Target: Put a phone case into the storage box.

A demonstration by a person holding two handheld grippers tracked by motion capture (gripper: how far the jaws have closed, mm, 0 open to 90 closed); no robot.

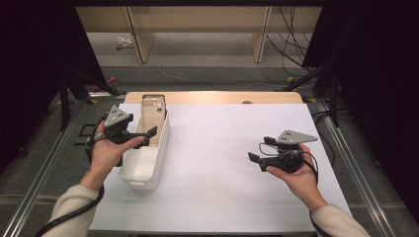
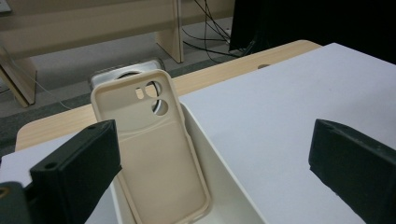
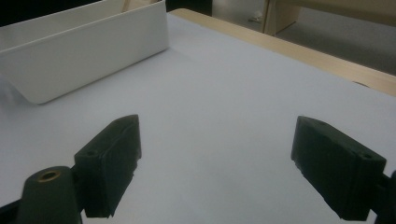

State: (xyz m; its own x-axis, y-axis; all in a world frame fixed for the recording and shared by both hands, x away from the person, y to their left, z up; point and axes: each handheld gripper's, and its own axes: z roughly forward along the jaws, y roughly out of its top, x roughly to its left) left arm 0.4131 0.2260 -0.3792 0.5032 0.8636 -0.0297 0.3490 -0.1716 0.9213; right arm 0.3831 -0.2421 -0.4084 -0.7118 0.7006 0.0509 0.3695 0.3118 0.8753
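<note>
left gripper (image 1: 148, 136) jaws spread wide, empty, over the white bin (image 1: 160, 148) at the table's left edge. beige phone case (image 2: 152, 149) leans upright in the bin's far end, between the jaws but untouched. a 2nd grey case (image 2: 126, 72) sits behind it, mostly hidden. right gripper (image 1: 254, 160) jaws also apart, empty, hovering over bare white table (image 1: 222, 148), well apart from the bin.

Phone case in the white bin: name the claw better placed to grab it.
Left. The left claw hangs open over the white bin, facing the phone case; the right claw is far across the table.
</note>
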